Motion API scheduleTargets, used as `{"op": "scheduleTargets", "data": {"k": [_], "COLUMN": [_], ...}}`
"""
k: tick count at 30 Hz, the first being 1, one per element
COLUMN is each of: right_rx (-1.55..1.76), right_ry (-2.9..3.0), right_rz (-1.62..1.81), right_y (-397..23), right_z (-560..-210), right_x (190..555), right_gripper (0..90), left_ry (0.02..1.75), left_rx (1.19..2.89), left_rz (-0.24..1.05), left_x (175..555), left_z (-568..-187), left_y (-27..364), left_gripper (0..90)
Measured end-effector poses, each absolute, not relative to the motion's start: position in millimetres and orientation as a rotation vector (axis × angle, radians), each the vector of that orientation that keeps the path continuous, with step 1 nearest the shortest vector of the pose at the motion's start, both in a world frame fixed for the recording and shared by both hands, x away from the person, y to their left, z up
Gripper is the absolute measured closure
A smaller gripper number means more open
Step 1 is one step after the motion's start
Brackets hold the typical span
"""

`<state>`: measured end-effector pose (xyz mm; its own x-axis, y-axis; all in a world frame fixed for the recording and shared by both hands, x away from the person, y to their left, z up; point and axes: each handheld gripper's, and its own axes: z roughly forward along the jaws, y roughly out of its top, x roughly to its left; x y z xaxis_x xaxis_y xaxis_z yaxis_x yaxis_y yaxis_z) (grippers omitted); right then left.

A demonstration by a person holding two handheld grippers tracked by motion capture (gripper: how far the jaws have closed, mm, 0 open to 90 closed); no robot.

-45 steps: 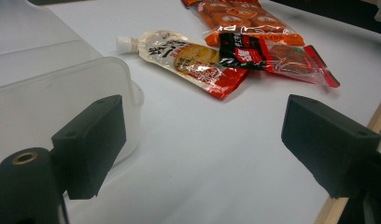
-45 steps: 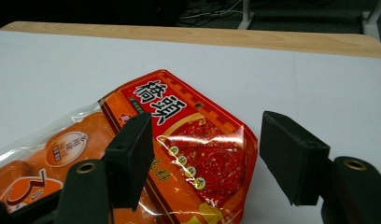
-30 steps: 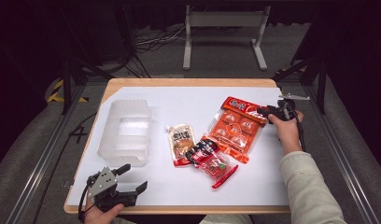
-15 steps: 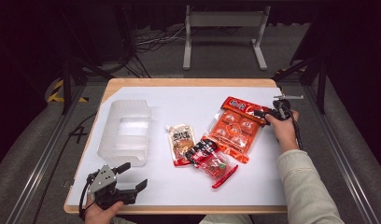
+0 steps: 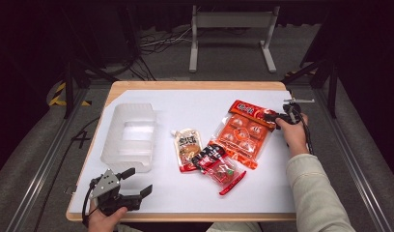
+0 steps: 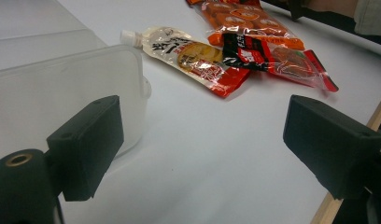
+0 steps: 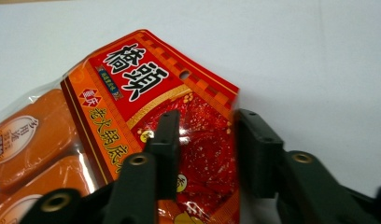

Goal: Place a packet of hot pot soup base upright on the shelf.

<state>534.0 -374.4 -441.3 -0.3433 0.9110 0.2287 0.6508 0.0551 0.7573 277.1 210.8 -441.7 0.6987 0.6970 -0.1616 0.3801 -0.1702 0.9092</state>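
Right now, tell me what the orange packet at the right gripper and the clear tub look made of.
Orange packet: glossy plastic film, going by glare and crinkled edges. Clear tub: frosted translucent plastic, probably rigid; the white table shows dimly through.

The right gripper has been closing its jaws around the orange packet's red header.

Clear plastic tub on the table's left side, white-capped sauce pouch lying flat at centre, red-and-black snack packet just right of it, metal stand on the far floor.
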Motion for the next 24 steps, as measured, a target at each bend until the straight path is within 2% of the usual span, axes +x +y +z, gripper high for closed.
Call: {"op": "scheduleTargets", "data": {"k": [4, 9, 17, 24], "right_rx": [1.546, 1.508, 1.514, 1.496], "right_ry": [2.025, 2.037, 2.031, 2.025], "right_rz": [1.155, 1.132, 1.124, 1.147], "right_y": [-374, -373, -370, -369], "right_z": [-440, -436, -428, -415], "right_x": [533, 531, 528, 523], "right_gripper": [77.1, 84.3, 90.0, 90.0], "left_ry": [0.855, 0.856, 0.867, 0.861], "left_rx": [1.788, 1.789, 1.781, 1.799], "left_rz": [0.353, 0.356, 0.354, 0.333], "left_x": [277, 276, 277, 279], "left_z": [-442, -442, -441, -440], "left_y": [211, 212, 212, 210], "left_gripper": [13.1, 13.0, 14.0, 18.0]}}
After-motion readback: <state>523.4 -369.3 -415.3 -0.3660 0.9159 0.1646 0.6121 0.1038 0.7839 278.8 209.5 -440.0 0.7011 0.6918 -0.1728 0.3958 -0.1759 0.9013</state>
